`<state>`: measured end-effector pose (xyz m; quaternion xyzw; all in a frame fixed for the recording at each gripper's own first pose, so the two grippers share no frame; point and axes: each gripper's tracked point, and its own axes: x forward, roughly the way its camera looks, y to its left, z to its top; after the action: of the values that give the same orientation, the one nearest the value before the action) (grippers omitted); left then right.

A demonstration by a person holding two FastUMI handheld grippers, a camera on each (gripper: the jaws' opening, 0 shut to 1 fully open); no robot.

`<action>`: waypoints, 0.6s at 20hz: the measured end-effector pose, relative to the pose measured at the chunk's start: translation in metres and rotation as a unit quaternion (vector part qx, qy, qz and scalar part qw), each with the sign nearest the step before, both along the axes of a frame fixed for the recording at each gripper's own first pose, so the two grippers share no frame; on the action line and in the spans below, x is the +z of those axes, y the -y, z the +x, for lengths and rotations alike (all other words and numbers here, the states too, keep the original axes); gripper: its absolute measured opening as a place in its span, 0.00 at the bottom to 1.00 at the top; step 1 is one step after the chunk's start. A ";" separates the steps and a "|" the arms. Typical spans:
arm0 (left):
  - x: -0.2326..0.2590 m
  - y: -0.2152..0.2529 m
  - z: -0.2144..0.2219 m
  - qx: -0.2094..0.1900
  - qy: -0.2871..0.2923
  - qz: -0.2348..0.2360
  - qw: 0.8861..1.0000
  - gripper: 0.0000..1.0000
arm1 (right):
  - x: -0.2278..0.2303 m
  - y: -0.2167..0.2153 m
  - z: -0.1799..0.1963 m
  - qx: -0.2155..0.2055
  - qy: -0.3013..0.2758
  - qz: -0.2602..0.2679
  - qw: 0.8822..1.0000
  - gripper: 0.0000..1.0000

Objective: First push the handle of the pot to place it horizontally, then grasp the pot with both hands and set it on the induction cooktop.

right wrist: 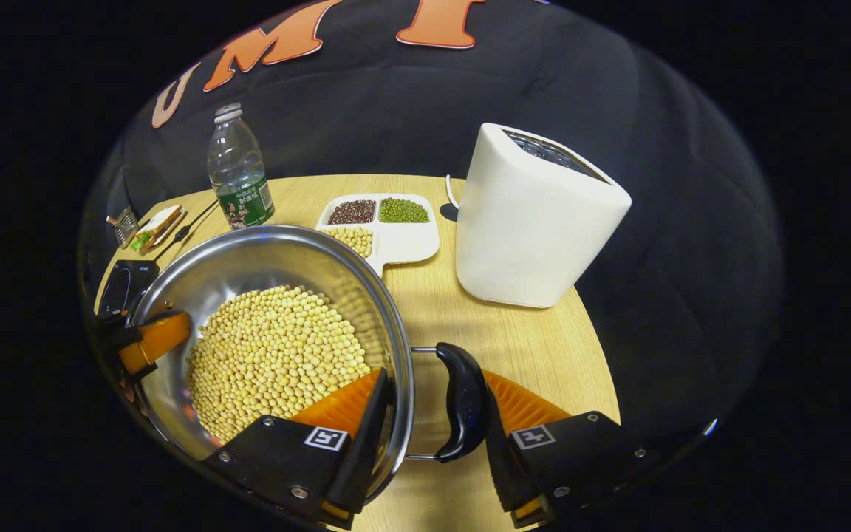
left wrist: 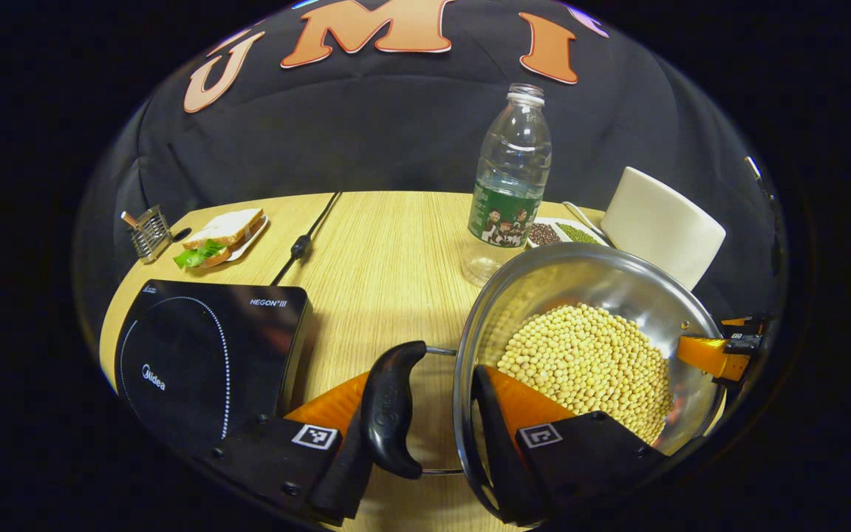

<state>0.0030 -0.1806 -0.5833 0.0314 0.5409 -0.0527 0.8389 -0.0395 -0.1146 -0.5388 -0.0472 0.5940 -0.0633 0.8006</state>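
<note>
The left gripper [left wrist: 425, 421] clamps the round steel pot of soybeans [left wrist: 588, 355] across handle and rim, lower right of frame; the right gripper [right wrist: 425, 421] likewise, balancing its weight toward the black induction cooktop [left wrist: 204, 355], lower left.

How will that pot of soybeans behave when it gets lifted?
The steel pot probably feels heavy, since soybeans cover its bottom. The loose beans would likely slide if it tilts. The polished rim looks slippery, so the handles seem safer.
</note>
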 end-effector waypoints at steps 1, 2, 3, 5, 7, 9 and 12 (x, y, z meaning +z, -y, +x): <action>0.005 -0.001 0.000 -0.002 0.005 0.002 1.000 0.75 | 0.002 -0.001 -0.002 -0.003 -0.001 0.000 1.000 0.65; 0.010 -0.003 0.002 -0.005 0.011 0.005 1.000 0.75 | 0.004 -0.001 -0.004 -0.006 0.000 0.001 1.000 0.65; 0.016 -0.005 0.005 -0.010 0.018 0.007 1.000 0.75 | 0.007 0.000 -0.003 -0.011 0.004 0.002 1.000 0.65; 0.031 -0.012 0.013 -0.018 0.034 0.012 0.999 0.77 | 0.016 0.004 -0.002 -0.021 0.015 0.003 1.000 0.65; 0.048 -0.021 0.018 -0.016 0.045 0.010 0.999 0.74 | 0.026 0.006 0.001 -0.028 0.034 0.009 0.999 0.61; 0.066 -0.038 0.019 -0.016 0.055 0.015 0.998 0.77 | 0.033 0.006 0.001 -0.027 0.041 0.018 0.999 0.65; 0.092 -0.061 0.023 -0.009 0.066 0.021 0.998 0.74 | 0.028 0.012 0.002 -0.021 0.052 0.029 0.998 0.65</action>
<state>0.0263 -0.1193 -0.4909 0.0571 0.4853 -0.0468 0.8712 -0.0378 -0.1270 -0.5108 -0.0080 0.5536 -0.0657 0.8301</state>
